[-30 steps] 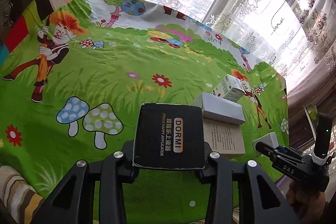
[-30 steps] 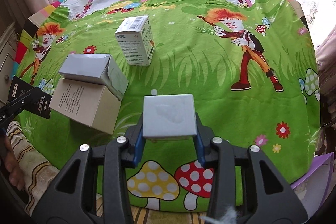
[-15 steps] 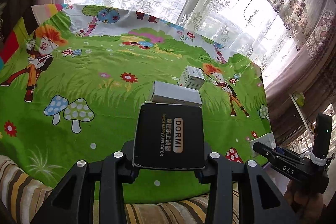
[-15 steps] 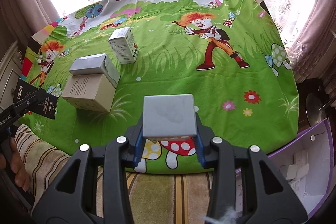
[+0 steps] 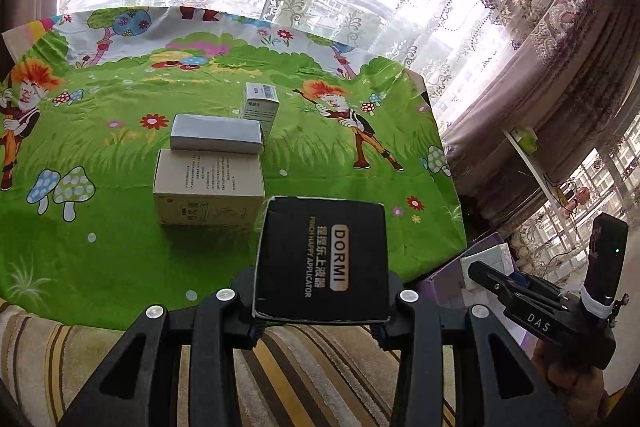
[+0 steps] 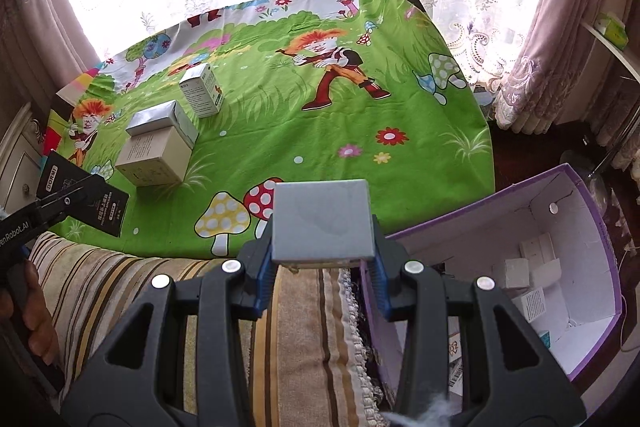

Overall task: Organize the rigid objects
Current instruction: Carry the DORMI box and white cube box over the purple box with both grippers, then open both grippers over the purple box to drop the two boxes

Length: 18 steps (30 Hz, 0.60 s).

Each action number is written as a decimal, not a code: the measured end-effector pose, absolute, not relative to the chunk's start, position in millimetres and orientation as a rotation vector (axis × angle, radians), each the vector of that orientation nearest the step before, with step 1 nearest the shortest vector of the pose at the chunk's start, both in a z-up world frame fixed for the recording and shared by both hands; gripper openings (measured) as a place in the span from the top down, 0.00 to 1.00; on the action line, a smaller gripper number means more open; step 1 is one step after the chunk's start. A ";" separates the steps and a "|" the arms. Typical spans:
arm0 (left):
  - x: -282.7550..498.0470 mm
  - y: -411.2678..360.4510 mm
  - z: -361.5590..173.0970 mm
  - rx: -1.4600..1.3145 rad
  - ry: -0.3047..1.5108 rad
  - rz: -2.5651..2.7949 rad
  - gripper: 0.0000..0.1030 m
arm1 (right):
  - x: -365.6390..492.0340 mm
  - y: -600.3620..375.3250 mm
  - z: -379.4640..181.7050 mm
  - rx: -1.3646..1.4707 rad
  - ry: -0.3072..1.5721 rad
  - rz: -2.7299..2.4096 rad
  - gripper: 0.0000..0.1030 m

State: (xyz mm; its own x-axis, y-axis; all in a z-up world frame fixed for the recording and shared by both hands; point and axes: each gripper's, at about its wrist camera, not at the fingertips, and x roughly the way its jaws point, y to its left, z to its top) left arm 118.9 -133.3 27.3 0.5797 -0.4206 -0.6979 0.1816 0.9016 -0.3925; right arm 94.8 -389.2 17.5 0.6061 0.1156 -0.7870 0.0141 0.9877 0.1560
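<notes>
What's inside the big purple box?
The purple box is open and holds several small white boxes against its far wall. The tongs and its near wall hide part of its floor.

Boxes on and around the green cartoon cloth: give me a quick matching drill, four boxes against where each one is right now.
Things:
1. black DORMI box
2. plain grey square box
3. silver flat box
4. large purple cardboard box

Places:
A. on top of the beige printed box
B. in the right gripper
C. beside the cloth, open
D. in the left gripper

Pairs: 1-D, 2-B, 3-A, 4-C
</notes>
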 end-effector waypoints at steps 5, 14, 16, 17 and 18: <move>111.4 -164.3 30.3 -0.271 0.917 -0.444 0.60 | 76.5 -415.4 8.1 0.161 0.931 0.005 0.57; 100.1 -227.4 24.3 -0.224 1.009 -0.589 0.60 | 52.0 -453.7 -4.4 0.180 0.924 -0.096 0.57; 97.0 -242.1 22.4 -0.200 1.026 -0.619 0.60 | 48.5 -460.9 -4.7 0.187 0.914 -0.112 0.57; 95.6 -248.8 21.9 -0.189 1.031 -0.632 0.60 | 46.7 -464.2 -4.9 0.188 0.909 -0.120 0.57; 94.2 -255.5 21.7 -0.180 1.037 -0.647 0.60 | 44.6 -467.8 -5.1 0.192 0.904 -0.128 0.57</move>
State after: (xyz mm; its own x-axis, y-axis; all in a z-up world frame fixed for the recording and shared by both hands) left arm 94.2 -255.5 21.7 0.3433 -0.5766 -0.7415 0.4129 0.8017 -0.4322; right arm 44.6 -467.8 -5.1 0.6126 -0.0297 -0.7898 0.1908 0.9753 0.1114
